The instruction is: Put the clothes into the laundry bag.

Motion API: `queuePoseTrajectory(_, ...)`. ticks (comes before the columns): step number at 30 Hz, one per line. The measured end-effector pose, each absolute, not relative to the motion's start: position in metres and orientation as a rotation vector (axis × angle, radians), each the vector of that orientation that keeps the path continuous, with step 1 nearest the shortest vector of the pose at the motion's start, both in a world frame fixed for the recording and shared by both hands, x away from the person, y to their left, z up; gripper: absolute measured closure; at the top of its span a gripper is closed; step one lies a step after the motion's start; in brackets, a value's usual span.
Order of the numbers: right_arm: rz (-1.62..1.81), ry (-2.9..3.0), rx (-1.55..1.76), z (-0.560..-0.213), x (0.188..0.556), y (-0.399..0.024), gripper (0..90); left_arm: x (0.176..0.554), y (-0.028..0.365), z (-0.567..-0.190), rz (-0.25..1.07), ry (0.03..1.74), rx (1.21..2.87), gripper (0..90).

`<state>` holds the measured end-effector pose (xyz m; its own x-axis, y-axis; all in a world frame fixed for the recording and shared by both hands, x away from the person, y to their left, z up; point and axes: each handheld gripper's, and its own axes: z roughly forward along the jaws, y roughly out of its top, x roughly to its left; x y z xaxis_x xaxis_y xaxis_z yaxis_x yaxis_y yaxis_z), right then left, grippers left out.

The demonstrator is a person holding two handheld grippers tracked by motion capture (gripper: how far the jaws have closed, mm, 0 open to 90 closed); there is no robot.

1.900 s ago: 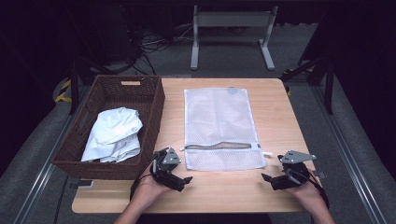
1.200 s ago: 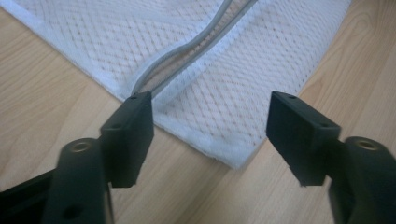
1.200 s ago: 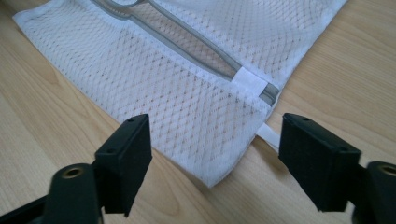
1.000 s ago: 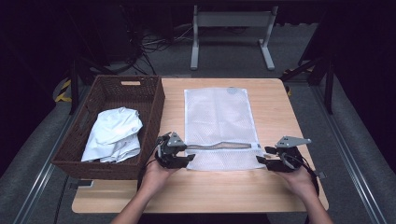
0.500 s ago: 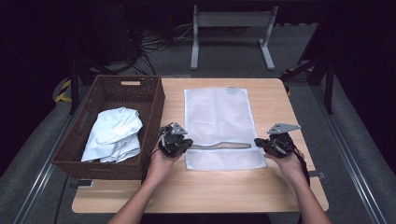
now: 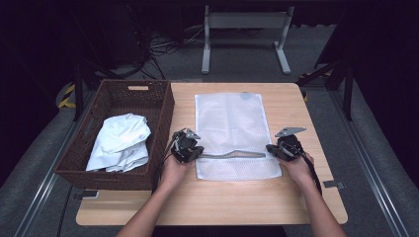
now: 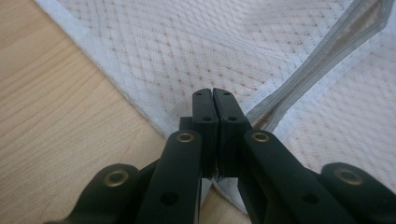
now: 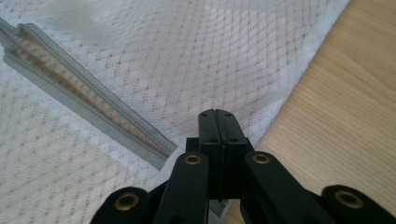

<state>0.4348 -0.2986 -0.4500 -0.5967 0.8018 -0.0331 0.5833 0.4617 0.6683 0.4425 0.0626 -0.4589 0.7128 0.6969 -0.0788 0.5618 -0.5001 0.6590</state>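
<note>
At centre frame, the mesh laundry bag (image 6: pixel 237 136) lies flat on the bench (image 6: pixel 207 202); my left gripper (image 6: pixel 191 151) and right gripper (image 6: pixel 277 149) have fingers closed at its zipper ends, apparently pinching fabric. Clothes (image 6: pixel 120 140) remain in the basket (image 6: pixel 163 103); loading outstanding.

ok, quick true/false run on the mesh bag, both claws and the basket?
1. The mesh bag lies flat on the table. True.
2. The left claw stands wide open. False: its jaws are shut at the bag's edge by the zipper.
3. The right claw is shut at the bag's other edge. True.
4. The basket is empty. False: white cloth lies in it.
</note>
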Motion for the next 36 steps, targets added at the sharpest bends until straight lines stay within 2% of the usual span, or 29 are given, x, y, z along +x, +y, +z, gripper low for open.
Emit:
queuePoseTrajectory(9, 0.810, 2.351, 1.190, -0.451, 0.431, -0.301, 90.0, 0.443, 0.066, -0.460, 0.284, 0.962, 2.261, 89.3)
queuePoseTrajectory(20, 0.725, 2.374, 1.176, -0.447, 0.417, -0.311, 90.0, 0.440, 0.056, -0.459, 0.201, 0.903, 2.283, 90.0)
queuePoseTrajectory(36, 0.664, 2.347, 1.258, -0.444, 0.394, -0.348, 90.0, 0.431, 0.015, -0.460, 0.104, 0.799, 2.296, 90.0)
